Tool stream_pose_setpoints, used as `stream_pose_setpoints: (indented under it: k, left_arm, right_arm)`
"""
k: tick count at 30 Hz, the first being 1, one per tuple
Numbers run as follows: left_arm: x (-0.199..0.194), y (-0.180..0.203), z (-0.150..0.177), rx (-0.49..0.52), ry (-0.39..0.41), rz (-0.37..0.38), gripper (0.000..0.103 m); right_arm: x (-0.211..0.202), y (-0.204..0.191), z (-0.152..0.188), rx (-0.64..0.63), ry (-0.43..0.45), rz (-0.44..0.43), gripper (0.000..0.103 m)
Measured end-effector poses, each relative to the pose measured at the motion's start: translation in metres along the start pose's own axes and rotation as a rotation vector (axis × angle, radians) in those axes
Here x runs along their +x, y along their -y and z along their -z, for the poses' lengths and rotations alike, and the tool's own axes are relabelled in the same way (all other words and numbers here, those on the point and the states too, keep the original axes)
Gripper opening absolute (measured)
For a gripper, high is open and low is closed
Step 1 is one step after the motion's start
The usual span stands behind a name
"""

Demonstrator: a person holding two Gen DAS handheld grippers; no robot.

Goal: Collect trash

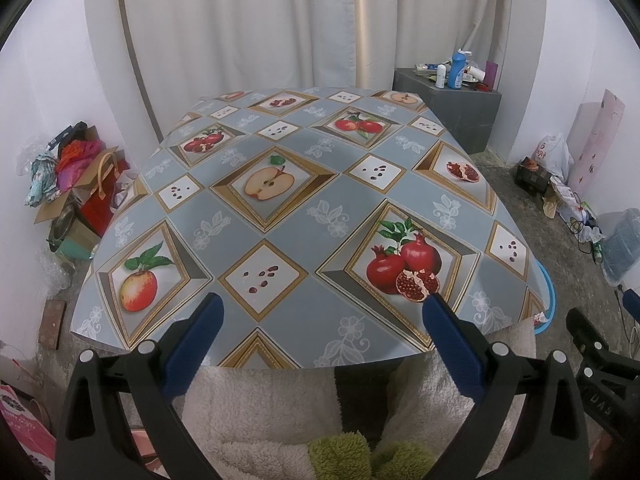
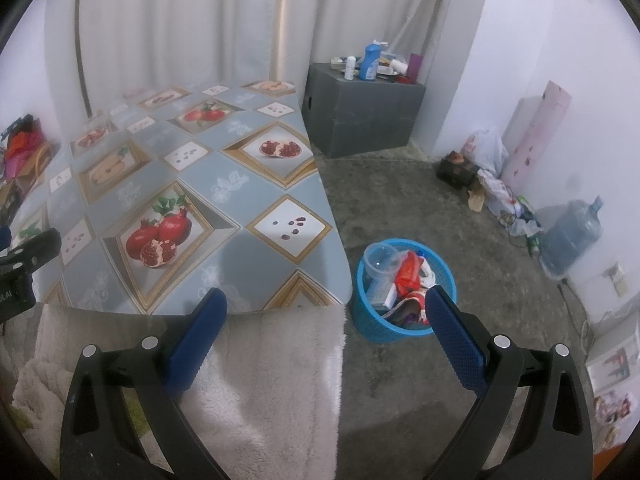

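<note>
A blue woven trash basket (image 2: 372,320) stands on the floor just right of the table's near corner. It holds a clear plastic cup (image 2: 382,260), red wrappers (image 2: 408,274) and other crumpled packaging. Only a sliver of the basket's rim (image 1: 549,300) peeks past the table edge in the left wrist view. My right gripper (image 2: 326,300) is open with nothing between its fingers, held near the table's front edge, its right finger in front of the basket. My left gripper (image 1: 324,304) is open over the table's near edge, holding nothing. The table (image 1: 304,200) wears a fruit-print cloth with no loose items on it.
A fluffy white blanket (image 2: 272,380) lies below the table's front edge. A grey box (image 2: 360,120) carrying bottles stands at the back right. Bags and a water jug (image 2: 572,236) line the right wall. Boxes and bags (image 1: 76,184) pile up left of the table.
</note>
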State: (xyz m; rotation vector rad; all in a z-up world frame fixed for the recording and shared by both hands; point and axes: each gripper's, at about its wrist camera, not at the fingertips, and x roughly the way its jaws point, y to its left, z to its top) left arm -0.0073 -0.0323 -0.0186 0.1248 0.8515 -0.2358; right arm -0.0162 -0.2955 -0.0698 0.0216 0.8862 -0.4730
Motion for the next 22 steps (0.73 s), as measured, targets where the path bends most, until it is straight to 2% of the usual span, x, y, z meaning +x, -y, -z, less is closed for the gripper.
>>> stream_pose_setpoints:
  k: [22]
  left_arm:
    - [-0.0016, -0.0018, 0.0016, 0.002, -0.004, -0.002, 0.098]
  right_arm:
    - [-0.0006, -0.0022, -0.0008, 0.001, 0.003, -0.001, 0.095]
